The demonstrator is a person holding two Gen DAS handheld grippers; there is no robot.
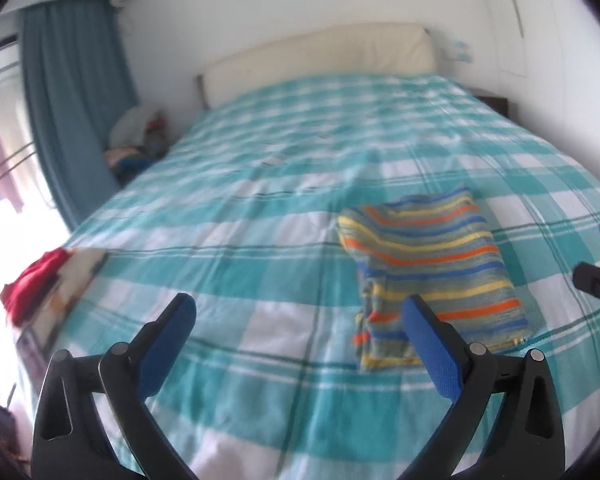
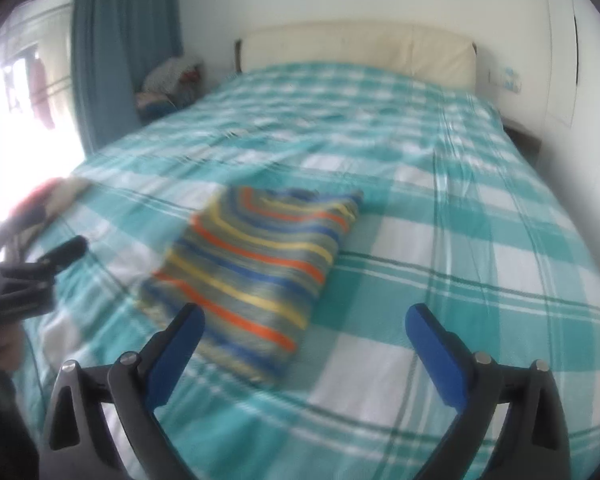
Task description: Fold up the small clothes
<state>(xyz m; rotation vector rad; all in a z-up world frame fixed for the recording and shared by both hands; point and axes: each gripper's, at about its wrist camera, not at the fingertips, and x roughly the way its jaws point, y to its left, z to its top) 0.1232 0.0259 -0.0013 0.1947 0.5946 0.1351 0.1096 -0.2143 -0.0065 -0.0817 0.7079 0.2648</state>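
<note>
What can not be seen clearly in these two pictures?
- Striped garment: its near edge is hidden behind the left gripper finger in the left wrist view; blurred in the right wrist view.
- Red cloth: cut by the left edge.
- Pile beside the curtain: too blurred to identify.

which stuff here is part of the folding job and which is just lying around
Job: striped garment, folded on the checked bedspread; left gripper and right gripper, both open.

Lying about: red cloth, bedside pile, curtain, headboard.
</note>
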